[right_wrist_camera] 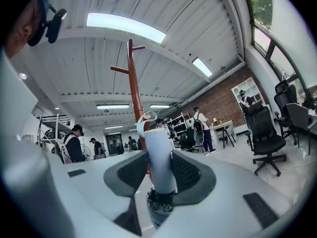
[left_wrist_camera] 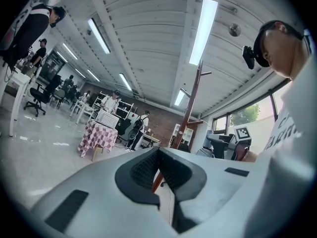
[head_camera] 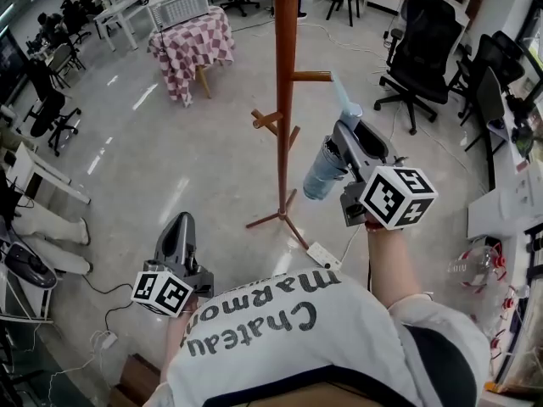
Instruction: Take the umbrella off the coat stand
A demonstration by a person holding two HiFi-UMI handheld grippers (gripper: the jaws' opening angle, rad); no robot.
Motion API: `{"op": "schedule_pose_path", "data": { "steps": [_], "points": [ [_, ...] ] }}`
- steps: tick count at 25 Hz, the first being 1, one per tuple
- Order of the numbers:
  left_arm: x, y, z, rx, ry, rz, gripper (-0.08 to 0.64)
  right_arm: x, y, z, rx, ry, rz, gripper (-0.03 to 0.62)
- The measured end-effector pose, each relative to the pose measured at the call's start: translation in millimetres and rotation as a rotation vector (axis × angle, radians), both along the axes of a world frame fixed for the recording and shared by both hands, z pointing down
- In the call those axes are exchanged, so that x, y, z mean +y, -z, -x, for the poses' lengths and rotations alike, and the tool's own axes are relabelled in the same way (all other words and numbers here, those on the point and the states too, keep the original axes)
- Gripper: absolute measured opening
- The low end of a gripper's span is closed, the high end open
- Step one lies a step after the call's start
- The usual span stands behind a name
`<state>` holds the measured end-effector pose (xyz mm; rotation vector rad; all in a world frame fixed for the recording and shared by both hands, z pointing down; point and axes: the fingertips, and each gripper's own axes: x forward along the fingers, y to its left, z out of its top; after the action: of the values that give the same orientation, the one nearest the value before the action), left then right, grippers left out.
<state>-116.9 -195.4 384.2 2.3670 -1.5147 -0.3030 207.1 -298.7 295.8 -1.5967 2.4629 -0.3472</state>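
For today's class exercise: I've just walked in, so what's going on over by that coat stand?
A person holds a claw in each hand beside the tall brown wooden coat stand. The right claw is closed on the handle of a folded pale-blue umbrella, held just right of the pole. The umbrella's wrist loop seems free of the pegs. The left claw is shut and empty, low at the person's side.
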Motion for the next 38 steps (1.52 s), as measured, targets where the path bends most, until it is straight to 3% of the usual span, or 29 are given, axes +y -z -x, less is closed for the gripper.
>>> {"op": "schedule_pose_path", "data": {
  "steps": [13, 23, 28, 30, 38],
  "points": [
    [6, 2, 3, 0.013, -0.021, -0.017, 0.023, 15, -1, 3, 0.005, -0.023, 0.003, 0.163],
    [-17, 61, -6, 0.04, -0.105, -0.149, 0.021, 54, 14, 33, -0.022, -0.039, -0.026, 0.166],
    [-14, 101, -23, -0.026, -0.213, -0.227, 0.023, 76, 23, 60, -0.091, -0.054, -0.037, 0.167],
    [-10, 113, -24, -0.02, -0.232, -0.257, 0.023, 83, 26, 72, -0.105, -0.057, -0.04, 0.167],
    [12, 101, -17, 0.011, -0.316, -0.208, 0.023, 115, 10, 124, -0.042, -0.04, 0.009, 0.166]
  ]
}}
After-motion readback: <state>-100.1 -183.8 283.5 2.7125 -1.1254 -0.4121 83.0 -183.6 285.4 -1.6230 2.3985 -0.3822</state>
